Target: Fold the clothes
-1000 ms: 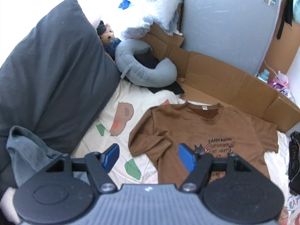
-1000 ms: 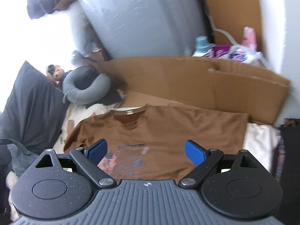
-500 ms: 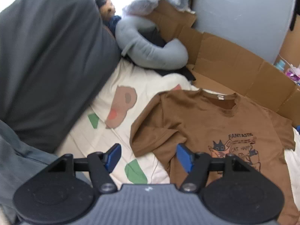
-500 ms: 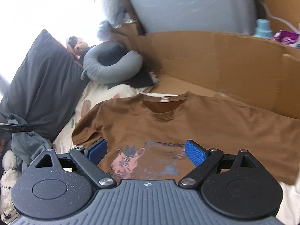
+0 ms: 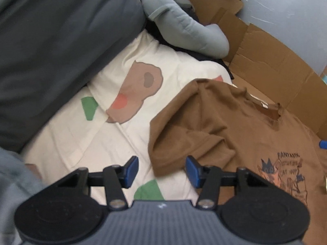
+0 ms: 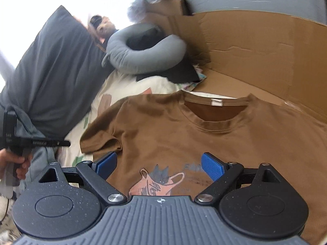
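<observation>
- The brown T-shirt lies spread out, picture side up, beside the cardboard — one sleeve bunched.
- Left gripper has dipped closer to that sleeve; right gripper hovers nearer the print. Both claws apart, empty — likely reaching to grab.

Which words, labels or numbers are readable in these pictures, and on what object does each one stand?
"FANTASTIC": on the chest print of the brown T-shirt, left wrist view.
"CAT": in the line beneath it; the remaining print is blurred.
White neck tag: no readable text.
Small white lettering on the left gripper's black body, right wrist view: too small to read.
</observation>
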